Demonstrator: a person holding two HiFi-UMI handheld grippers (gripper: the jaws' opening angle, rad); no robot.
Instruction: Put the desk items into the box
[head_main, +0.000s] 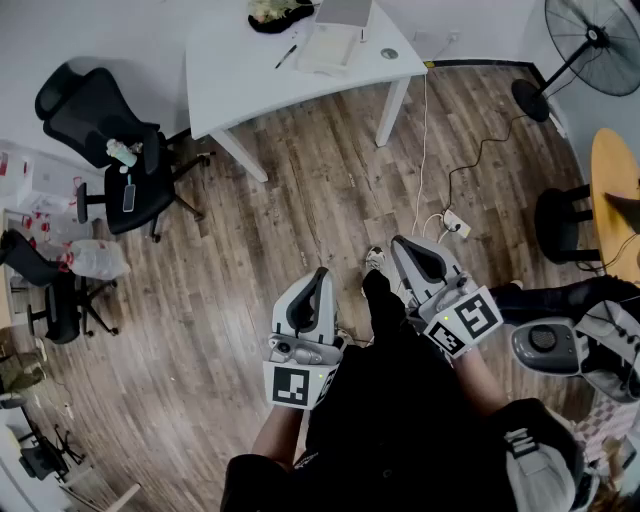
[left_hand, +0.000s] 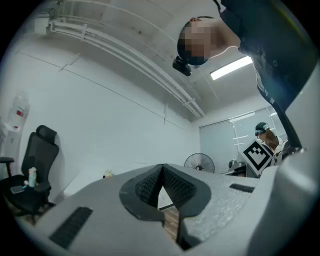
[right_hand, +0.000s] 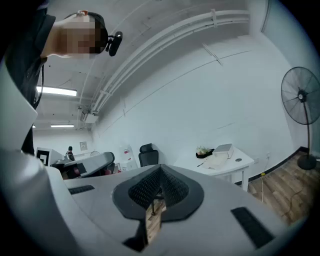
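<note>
Pen lay on the white desk, its long axis slanting toward the box. Well short of the desk, I held my left gripper and right gripper with jaws closed and empty.

right gripper jaws together, nothing between. Far right: desk with box; fan further right.
</note>
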